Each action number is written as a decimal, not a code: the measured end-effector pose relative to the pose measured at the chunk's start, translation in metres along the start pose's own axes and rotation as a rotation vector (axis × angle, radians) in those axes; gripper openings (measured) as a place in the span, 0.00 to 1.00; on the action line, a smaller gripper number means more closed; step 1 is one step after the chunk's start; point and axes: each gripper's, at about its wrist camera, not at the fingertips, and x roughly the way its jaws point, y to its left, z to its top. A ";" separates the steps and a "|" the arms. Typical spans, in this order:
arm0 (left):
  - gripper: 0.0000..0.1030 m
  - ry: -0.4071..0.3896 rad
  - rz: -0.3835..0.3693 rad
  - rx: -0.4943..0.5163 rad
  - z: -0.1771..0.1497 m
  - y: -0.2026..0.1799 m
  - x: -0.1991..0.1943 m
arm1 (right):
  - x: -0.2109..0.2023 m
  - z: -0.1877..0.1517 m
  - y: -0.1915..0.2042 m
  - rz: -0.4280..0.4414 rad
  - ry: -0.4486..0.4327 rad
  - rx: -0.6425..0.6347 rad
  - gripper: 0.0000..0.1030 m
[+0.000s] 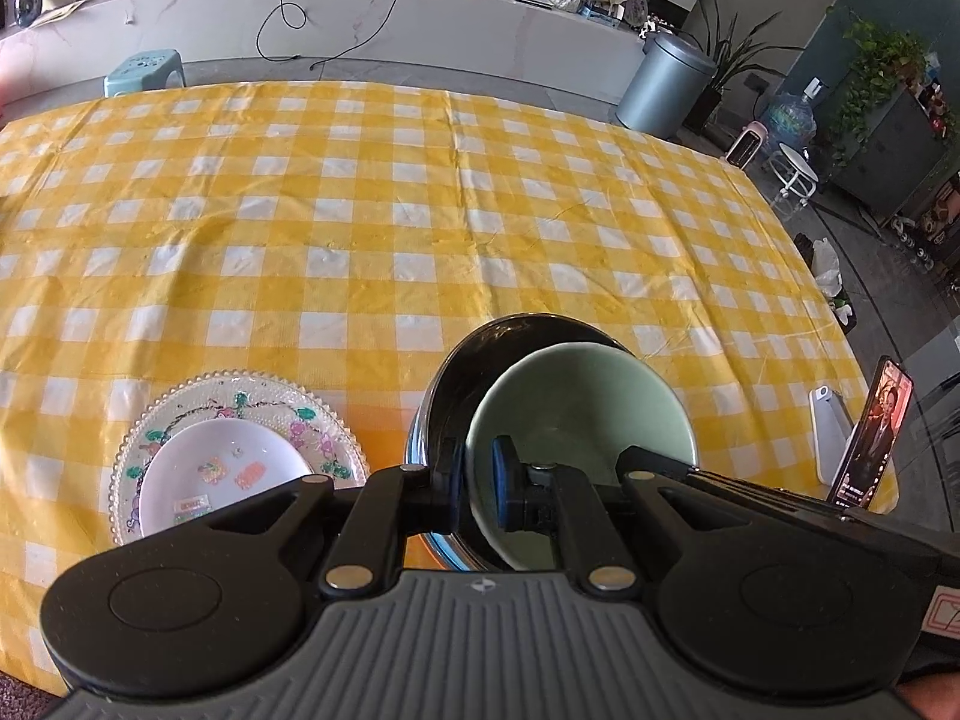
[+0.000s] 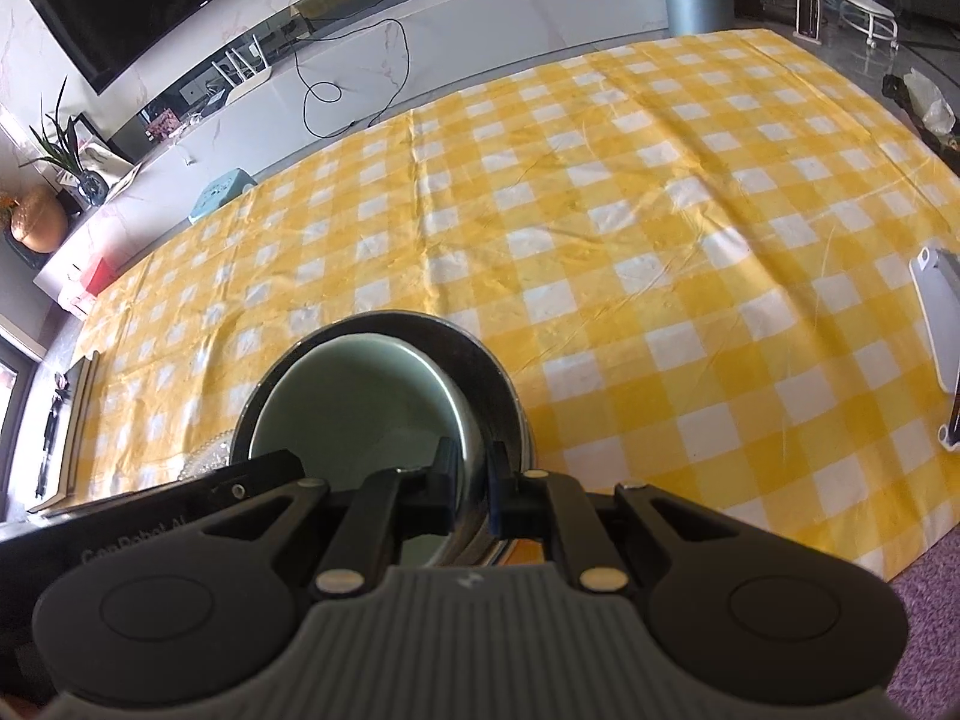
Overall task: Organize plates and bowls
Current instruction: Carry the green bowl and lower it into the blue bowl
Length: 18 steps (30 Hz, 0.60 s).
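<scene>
A pale green bowl (image 1: 576,408) sits tilted inside a larger steel bowl (image 1: 474,360) on the yellow checked tablecloth (image 1: 420,210). My left gripper (image 1: 477,483) is shut on the green bowl's near rim. In the right wrist view my right gripper (image 2: 477,480) is shut on the rim of the steel bowl (image 2: 486,372), with the green bowl (image 2: 360,402) inside it. A small white plate (image 1: 222,474) lies on a glass patterned plate (image 1: 240,402) to the left of the bowls.
A phone on a white stand (image 1: 876,438) is at the table's right edge, also in the right wrist view (image 2: 939,324). A bin (image 1: 666,84), stools and a low counter stand beyond the table's far edge.
</scene>
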 end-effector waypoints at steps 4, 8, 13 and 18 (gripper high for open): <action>0.11 -0.007 -0.013 -0.015 0.002 0.003 -0.002 | 0.003 0.002 0.003 -0.016 0.001 -0.017 0.07; 0.11 -0.018 -0.030 -0.032 0.003 0.006 -0.005 | 0.006 0.004 0.008 -0.032 -0.004 -0.050 0.07; 0.12 -0.070 -0.051 -0.040 0.007 0.009 -0.018 | 0.006 0.007 0.010 -0.059 -0.025 -0.087 0.09; 0.21 -0.108 -0.054 -0.057 0.008 0.015 -0.026 | 0.004 0.007 0.011 -0.061 -0.036 -0.100 0.09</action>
